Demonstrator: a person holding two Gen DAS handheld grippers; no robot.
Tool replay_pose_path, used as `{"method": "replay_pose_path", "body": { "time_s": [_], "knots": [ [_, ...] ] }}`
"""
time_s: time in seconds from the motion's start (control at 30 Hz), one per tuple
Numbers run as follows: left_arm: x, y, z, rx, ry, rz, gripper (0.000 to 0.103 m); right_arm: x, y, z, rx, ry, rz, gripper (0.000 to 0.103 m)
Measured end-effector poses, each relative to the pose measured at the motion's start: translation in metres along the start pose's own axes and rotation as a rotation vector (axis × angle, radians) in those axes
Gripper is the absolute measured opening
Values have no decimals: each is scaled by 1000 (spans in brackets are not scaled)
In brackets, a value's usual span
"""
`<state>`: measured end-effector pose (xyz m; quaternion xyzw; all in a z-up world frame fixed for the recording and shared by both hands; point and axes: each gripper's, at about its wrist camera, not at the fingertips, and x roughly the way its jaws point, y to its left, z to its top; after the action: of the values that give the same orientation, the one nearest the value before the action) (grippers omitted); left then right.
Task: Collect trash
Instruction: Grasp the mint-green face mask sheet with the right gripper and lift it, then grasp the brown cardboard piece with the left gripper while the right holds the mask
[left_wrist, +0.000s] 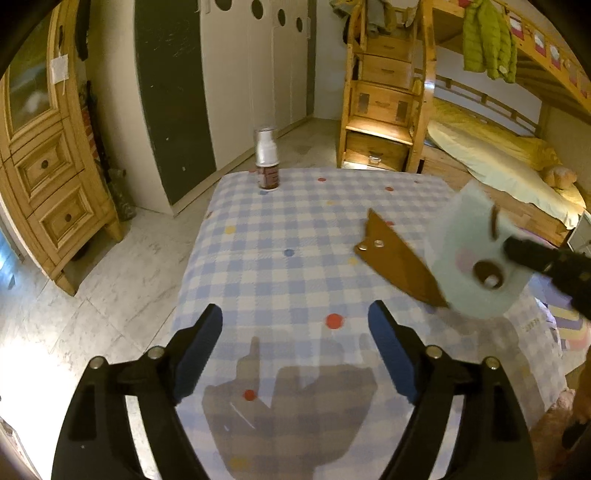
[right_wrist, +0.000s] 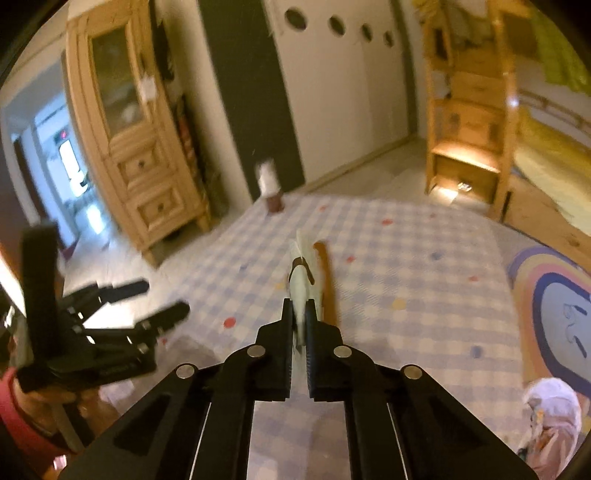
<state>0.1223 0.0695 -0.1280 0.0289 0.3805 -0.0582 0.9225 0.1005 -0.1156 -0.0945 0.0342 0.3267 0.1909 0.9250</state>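
My right gripper (right_wrist: 300, 314) is shut on a pale mint paper card (right_wrist: 301, 291) with a brown face print and holds it above the checked tablecloth (right_wrist: 424, 280). The card also shows in the left wrist view (left_wrist: 469, 258), held by the right gripper (left_wrist: 517, 249). A brown pointed paper scrap (left_wrist: 399, 258) lies on the cloth under the card; it also shows in the right wrist view (right_wrist: 327, 273). My left gripper (left_wrist: 295, 332) is open and empty above the near part of the cloth. A small spray bottle (left_wrist: 266, 158) stands at the far left corner.
The table stands in a bedroom. A wooden cabinet (left_wrist: 48, 177) is at the left, a bunk bed with wooden steps (left_wrist: 384, 110) at the back right, a rainbow rug (right_wrist: 554, 317) on the floor at the right.
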Motion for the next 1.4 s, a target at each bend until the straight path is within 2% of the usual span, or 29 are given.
{"method": "replay_pose_path", "body": {
  "time_s": [0.07,0.17,0.27,0.43,0.6,0.83,0.93,1.27,1.4],
  "knots": [
    [2,-9,0,11,6,-11,79,-13,-4,1,7,-29,-16,6],
    [6,-24,-1,20,18,-32,80,-28,-9,-1,-26,-68,-126,6],
    [15,-42,2,24,33,-54,80,-30,-19,-3,-20,-71,-174,6],
    [38,-72,13,14,48,-68,80,-29,-37,-11,8,-77,-215,6],
    [67,-95,21,17,74,-35,80,-23,-61,-22,60,-97,-251,6],
    [98,-113,28,25,146,19,80,-27,-78,-26,106,-104,-243,6],
    [97,-109,21,37,160,26,80,-30,-79,-27,104,-105,-238,6],
    [76,-48,0,-32,170,24,79,-33,-71,-30,111,-106,-197,6],
    [76,-48,6,-36,153,-26,73,-35,-70,-31,117,-101,-192,6]
  ]
}}
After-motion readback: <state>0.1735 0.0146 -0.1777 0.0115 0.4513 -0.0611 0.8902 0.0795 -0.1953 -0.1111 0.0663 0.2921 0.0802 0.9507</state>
